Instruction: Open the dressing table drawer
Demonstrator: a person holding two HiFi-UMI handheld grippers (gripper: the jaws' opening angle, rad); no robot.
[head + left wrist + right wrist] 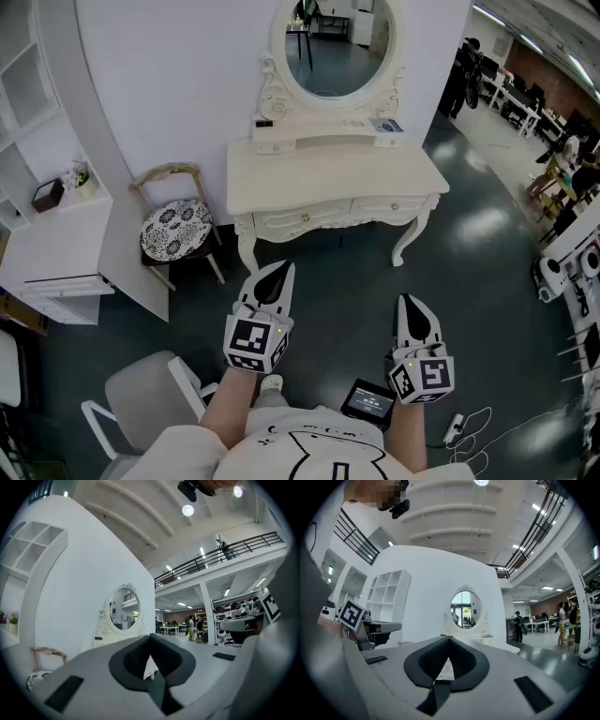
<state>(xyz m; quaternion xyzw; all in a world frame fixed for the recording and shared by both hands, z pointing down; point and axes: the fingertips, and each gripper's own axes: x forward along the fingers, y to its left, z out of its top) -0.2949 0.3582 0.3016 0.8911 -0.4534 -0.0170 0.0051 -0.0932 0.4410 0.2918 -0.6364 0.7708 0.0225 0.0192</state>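
A dark, glossy floor (356, 300) filled most of the head view, with a white wall (169, 84) behind. Against that wall stood the cream dressing table (246, 246), its carved legs on the floor and its tabletop (328, 173) bare. Under the tabletop's front edge one drawer (302, 219) and a second drawer (394, 205) sat side by side, both shut, each with a small knob. An oval mirror (337, 42) in an ornate frame rose from the back ledge. A white shelf unit (56, 248) stood at the picture's left. Just beside the table was a wooden chair (175, 228) with a black-and-white patterned cushion.

Well short of the table, both grippers pointed level toward it. The left gripper (285, 268) had its fingers pressed together at the tips, and so did the right gripper (406, 301). Each carried a cube printed with black-and-white square markers. A small screen device (368, 401) lay on the floor near the right gripper, its lit text too small to read.
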